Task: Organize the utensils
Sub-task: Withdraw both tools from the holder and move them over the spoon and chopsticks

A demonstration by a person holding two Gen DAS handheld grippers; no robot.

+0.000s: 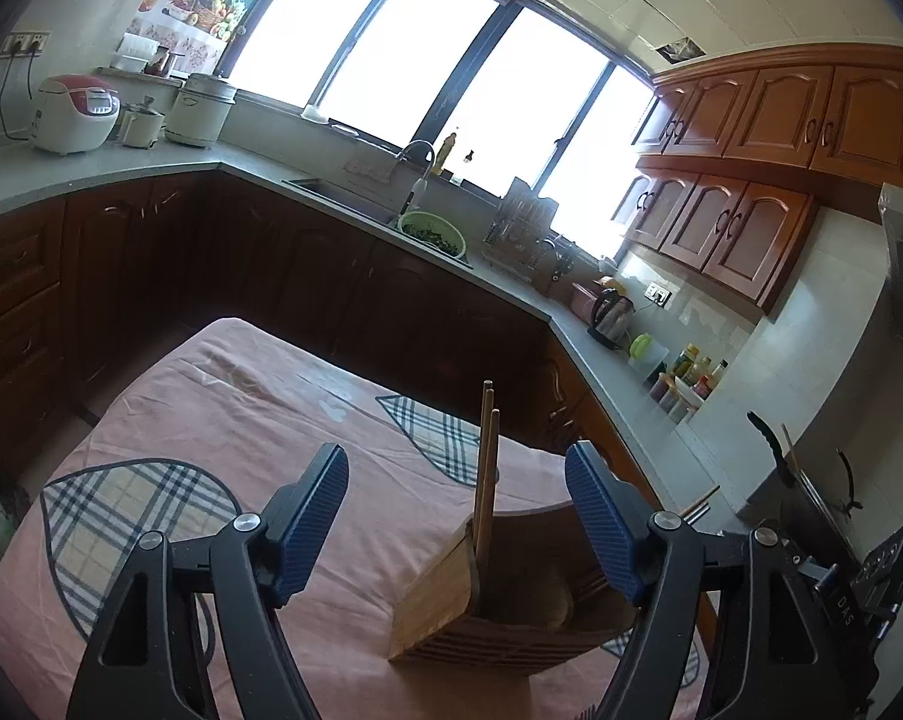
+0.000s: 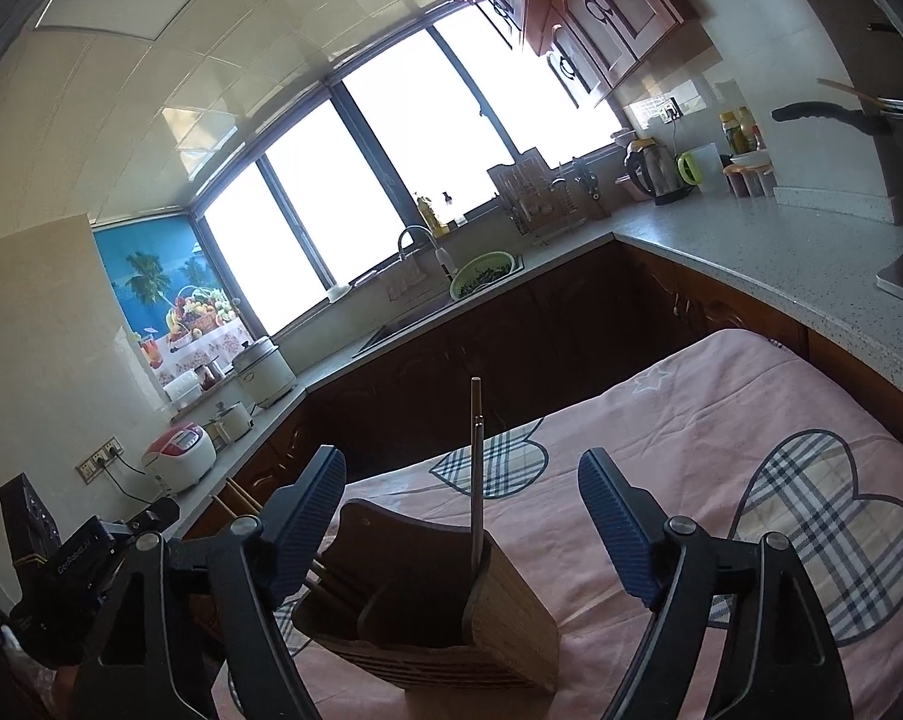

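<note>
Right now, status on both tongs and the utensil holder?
Left tongs open, empty. Right tongs open, empty. Wooden utensil holder upright on pink cloth, chopsticks standing inside. Nothing blocking it.

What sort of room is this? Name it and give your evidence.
A home kitchen, most likely: a sink with a faucet under the window, rice cookers on the countertop, and wooden wall cabinets.

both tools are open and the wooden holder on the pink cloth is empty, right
Not empty. Both wrist views show chopsticks standing in the holder. The left tool and right tool are open, and the holder sits on the pink cloth.
</note>
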